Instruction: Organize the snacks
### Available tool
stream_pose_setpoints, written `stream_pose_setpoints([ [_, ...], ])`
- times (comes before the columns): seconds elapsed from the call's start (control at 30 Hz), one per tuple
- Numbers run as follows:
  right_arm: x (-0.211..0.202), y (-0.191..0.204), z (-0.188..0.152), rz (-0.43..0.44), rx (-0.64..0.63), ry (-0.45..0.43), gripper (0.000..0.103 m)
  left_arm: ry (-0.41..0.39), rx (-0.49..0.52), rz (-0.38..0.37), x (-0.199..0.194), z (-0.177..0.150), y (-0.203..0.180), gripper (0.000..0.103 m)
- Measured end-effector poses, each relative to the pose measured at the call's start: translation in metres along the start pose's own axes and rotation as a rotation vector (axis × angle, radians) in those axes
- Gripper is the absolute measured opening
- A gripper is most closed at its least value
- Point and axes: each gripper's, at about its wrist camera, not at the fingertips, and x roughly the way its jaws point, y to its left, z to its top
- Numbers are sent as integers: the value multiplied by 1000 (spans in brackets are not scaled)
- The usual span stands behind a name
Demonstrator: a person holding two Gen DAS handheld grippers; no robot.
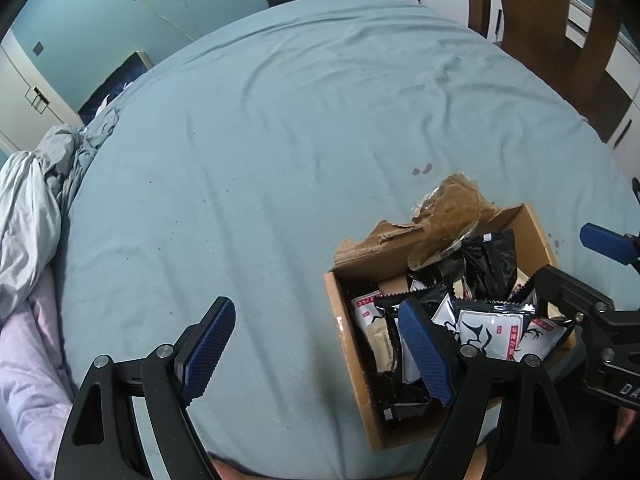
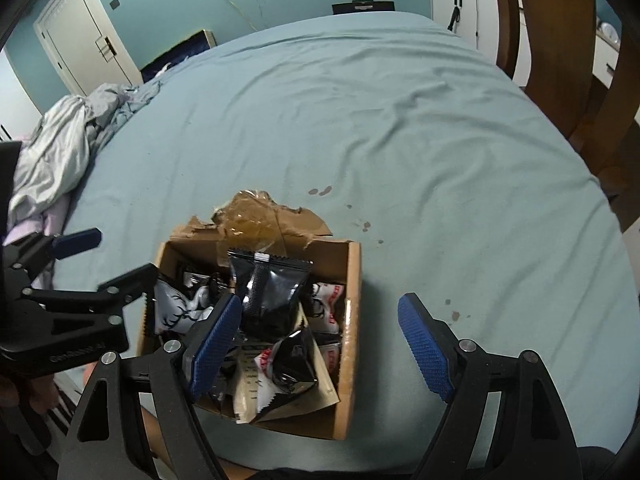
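Observation:
An open cardboard box (image 1: 346,344) (image 2: 352,312) sits on a blue-sheeted bed near its front edge. It holds several snack packets, black ones (image 2: 272,292) and white ones with a deer print (image 1: 486,336) (image 2: 172,308). My left gripper (image 1: 320,348) is open and empty, its right finger over the box's left side. My right gripper (image 2: 320,348) is open and empty, its left finger above the packets, its right finger over the sheet. Each gripper also shows in the other's view: the right one (image 1: 580,264) and the left one (image 2: 116,256) hover at the box's sides.
The bed sheet (image 1: 280,140) spreads wide behind and left of the box, with small dark stains (image 2: 320,191). Crumpled grey bedding (image 1: 32,200) lies at the left edge. A wooden bed frame (image 2: 560,60) stands at the right. The box's torn flap (image 2: 256,220) sticks up at its far side.

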Motion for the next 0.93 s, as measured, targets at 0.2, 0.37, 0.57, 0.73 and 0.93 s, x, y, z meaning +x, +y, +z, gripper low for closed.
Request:
stream_pose_setpoints([
  [0.2,1,-1,-2,-3,10,2,80,-1,4,0,-1,1,-1,85],
  [0.37,2,3,-3,-16,-1,7,80,3,-5,-19,-2,0,1,85],
  [0.57,2,8,-4,-39,-32,-5,80,5,-4,-21,-2,0,2,85],
  [0.73,4,9,-4,-44,-42,-4,80,6,-10,-29,-2,-1,3,85],
  [0.93,6,12,-4,-61,-64,-7,80,13,-4,-52,-2,-1,1,85],
])
